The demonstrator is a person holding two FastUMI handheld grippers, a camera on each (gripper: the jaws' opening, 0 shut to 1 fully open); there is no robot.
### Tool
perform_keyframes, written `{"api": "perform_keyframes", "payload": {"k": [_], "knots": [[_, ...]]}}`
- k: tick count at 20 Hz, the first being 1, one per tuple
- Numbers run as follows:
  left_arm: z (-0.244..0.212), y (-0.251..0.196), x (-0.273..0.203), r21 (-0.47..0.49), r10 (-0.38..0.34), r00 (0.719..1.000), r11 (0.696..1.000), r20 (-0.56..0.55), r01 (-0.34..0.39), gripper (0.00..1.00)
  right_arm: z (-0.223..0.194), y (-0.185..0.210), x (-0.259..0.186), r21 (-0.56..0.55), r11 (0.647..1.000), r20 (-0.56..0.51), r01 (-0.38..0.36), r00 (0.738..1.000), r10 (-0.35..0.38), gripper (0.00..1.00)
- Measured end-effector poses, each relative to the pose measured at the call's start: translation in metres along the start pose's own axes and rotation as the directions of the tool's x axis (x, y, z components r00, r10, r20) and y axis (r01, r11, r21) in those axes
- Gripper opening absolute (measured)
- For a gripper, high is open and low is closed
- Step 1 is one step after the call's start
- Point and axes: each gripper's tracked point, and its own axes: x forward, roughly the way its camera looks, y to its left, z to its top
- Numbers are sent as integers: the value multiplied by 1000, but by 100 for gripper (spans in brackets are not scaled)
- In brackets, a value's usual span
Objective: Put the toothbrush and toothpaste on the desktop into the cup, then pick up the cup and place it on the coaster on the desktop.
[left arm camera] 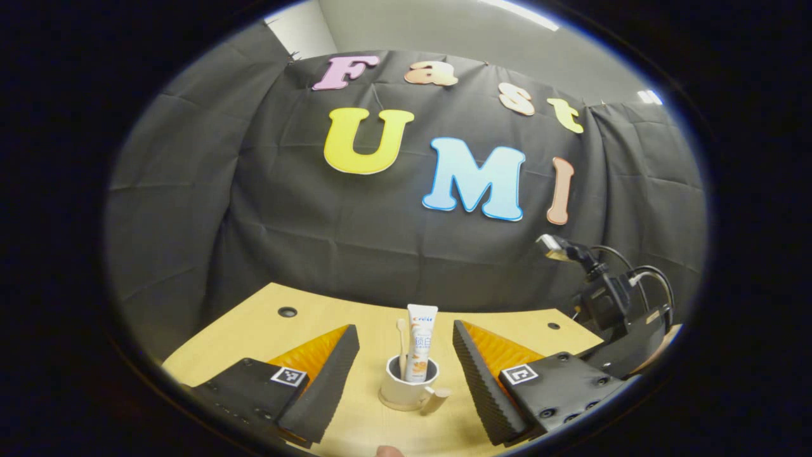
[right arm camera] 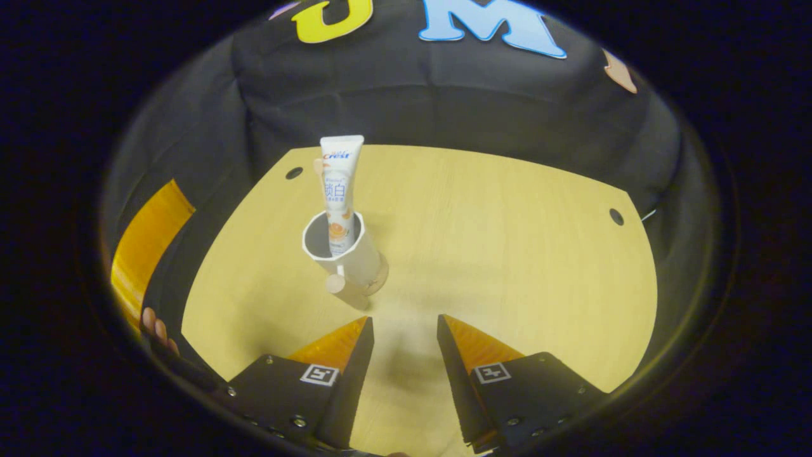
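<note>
A white cup (left arm camera: 406, 387) with a wooden handle (left arm camera: 435, 400) stands upright on the wooden desktop (left arm camera: 304, 330), on what looks like a thin round coaster (left arm camera: 388, 402). A white toothpaste tube (left arm camera: 421, 343) and a pale toothbrush (left arm camera: 401, 343) stand inside it. My left gripper (left arm camera: 405, 330) is open, one finger on each side of the cup and neither touching it. In the right gripper view the cup (right arm camera: 352, 254) with the toothpaste tube (right arm camera: 337, 190) is ahead and to the left of my right gripper (right arm camera: 404, 319), which is open and holds nothing.
The right gripper's body and cables (left arm camera: 612, 304) rise at the desktop's right edge. The left gripper's side (right arm camera: 146, 247) and a hand's fingertips (right arm camera: 155, 327) show at the far left. Small round holes (right arm camera: 294, 172) (right arm camera: 616, 216) mark the desktop's back corners.
</note>
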Motion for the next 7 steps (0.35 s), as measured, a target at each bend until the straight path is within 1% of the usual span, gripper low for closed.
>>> {"api": "perform_keyframes", "payload": {"k": [2,4,6,7], "knots": [[5,-7,2,1,1,1000,1000,4,-1,95,4,-10,-13,24,1000,56,20,998,-22,63],[12,-12,5,15,3,1000,1000,13,-3,95,11,-22,-27,39,998,134,48,990,-53,63],[17,-20,10,32,1,1000,999,21,-2,95,18,-32,-43,51,996,203,69,976,-78,75],[21,-25,11,37,0,1000,999,24,-1,95,19,-34,-51,54,996,228,73,970,-84,79]]}}
